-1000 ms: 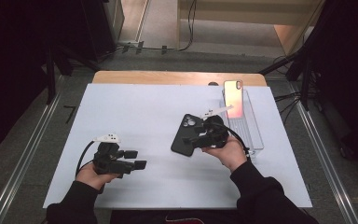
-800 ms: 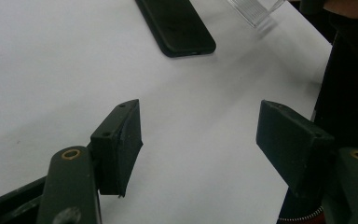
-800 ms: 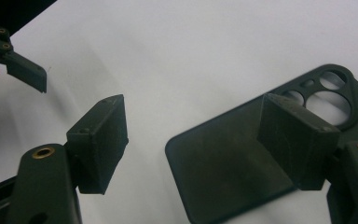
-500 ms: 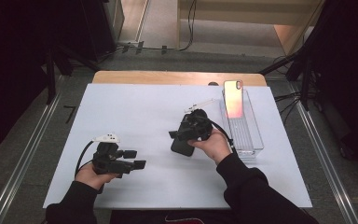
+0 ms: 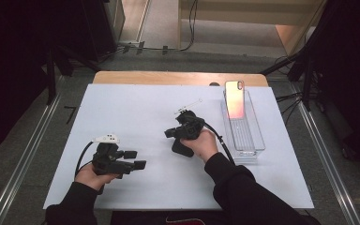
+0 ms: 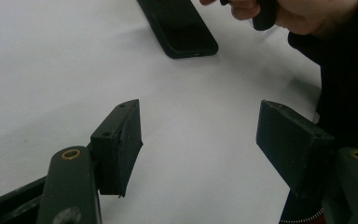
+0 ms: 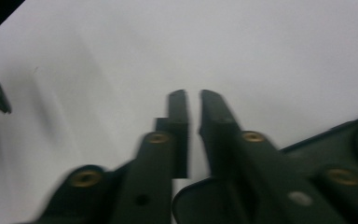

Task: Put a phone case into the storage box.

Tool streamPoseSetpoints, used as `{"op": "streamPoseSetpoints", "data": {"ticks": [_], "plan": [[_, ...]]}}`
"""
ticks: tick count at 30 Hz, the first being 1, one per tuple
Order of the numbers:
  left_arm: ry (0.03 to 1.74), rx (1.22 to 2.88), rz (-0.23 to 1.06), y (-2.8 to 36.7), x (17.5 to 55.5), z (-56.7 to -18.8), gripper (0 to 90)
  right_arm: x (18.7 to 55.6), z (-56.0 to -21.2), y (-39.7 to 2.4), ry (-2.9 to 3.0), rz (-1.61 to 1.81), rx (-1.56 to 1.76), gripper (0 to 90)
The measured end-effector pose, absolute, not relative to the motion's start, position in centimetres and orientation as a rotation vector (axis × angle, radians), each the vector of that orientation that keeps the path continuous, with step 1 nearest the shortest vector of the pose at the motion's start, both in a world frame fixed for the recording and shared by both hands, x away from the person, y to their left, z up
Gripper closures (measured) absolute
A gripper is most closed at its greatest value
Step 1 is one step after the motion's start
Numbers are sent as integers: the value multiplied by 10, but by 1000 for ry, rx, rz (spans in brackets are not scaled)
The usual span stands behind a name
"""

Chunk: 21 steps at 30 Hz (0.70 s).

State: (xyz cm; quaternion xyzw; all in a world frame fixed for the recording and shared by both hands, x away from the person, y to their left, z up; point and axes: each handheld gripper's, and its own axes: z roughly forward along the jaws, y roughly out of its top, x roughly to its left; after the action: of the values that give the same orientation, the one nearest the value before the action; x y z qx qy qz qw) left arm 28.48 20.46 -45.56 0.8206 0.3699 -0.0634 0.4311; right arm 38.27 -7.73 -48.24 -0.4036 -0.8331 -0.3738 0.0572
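The black phone case (image 5: 182, 146) lies flat on the white table (image 5: 136, 112), near its middle, directly under your right gripper (image 5: 171, 133). In the left gripper view the case (image 6: 182, 32) shows as a dark slab with a raised rim, its near end square to that camera and your right hand above it. Your right gripper's jaws have just been closing and now stand all but together, a thin slit between them and nothing in it; in the right gripper view they (image 7: 192, 100) point past the case's edge (image 7: 335, 140) at bare table. Judgement: the step in hand is taking hold of the case, and the closure has missed it. To do it well, reopen the jaws, bring one pad over the rim and the other under or outside the wall, and close only once the edge sits between the pads. Your left gripper (image 5: 139, 160) rests near the table's front left, well apart from the case, jaws (image 6: 198, 135) standing open and empty. Further right, a clear tray (image 5: 253, 140) holds a pink phone (image 5: 234, 99) propped upright at its far end. The high view gives that layout; the right gripper view gives the slit between the jaws, and the left gripper view gives the case's rim.
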Motion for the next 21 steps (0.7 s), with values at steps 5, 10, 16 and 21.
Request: {"op": "streamPoseSetpoints", "data": {"ticks": [5, 10, 16, 21], "plan": [[923, 2046, -158, 205, 285, -456, 312, 380, -489, -74, -2553, -1061, -1197, 874], [922, 2051, -159, 204, 285, -456, 312, 377, -495, -76, -2560, -1030, -1203, 874], [924, 2046, -156, 205, 285, -456, 312, 371, -504, -80, -2547, -1021, -1197, 875], [925, 2047, -155, 205, 285, -456, 312, 364, -503, -88, -2550, -994, -1191, 875]]}}
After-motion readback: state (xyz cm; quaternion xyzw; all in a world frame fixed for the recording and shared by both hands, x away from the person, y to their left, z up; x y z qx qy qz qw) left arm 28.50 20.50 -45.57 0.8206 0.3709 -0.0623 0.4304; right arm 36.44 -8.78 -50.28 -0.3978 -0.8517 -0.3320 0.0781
